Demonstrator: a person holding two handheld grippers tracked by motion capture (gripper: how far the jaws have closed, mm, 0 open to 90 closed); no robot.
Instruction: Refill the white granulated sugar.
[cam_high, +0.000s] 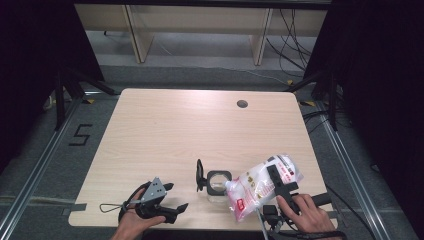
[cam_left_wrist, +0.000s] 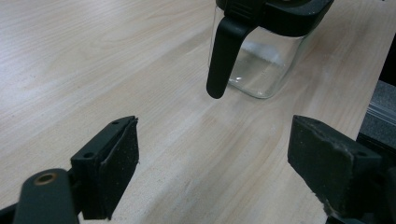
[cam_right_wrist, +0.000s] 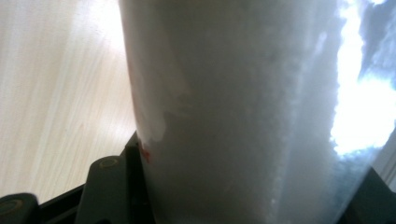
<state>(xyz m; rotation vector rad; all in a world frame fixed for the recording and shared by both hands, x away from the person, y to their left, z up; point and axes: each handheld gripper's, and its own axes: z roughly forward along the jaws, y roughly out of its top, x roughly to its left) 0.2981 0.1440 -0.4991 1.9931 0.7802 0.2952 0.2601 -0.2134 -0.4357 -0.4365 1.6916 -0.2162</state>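
A clear bag of white grains with red print (cam_high: 257, 187) hangs tilted above the table's front right, its low corner at the rim of a small glass jar (cam_high: 218, 182). My right gripper (cam_high: 276, 182) is shut on the bag, one black jaw lying across its top. In the right gripper view the bag (cam_right_wrist: 233, 112) bulges between the jaws of that gripper (cam_right_wrist: 233, 198). The jar's black lid (cam_high: 200, 175) stands flipped up on its left side. My left gripper (cam_high: 176, 196) rests open at the front left. Its view shows the left gripper (cam_left_wrist: 215, 158) with wide jaws pointing at the jar (cam_left_wrist: 261, 65) and hanging lid tab (cam_left_wrist: 224, 56).
The light wooden table (cam_high: 175, 125) has a round cable hole (cam_high: 242, 104) at the back right. Dark curtains and stand legs flank the table. Behind it stand desk legs and loose cables. A "5" mark (cam_high: 80, 135) lies on the floor at left.
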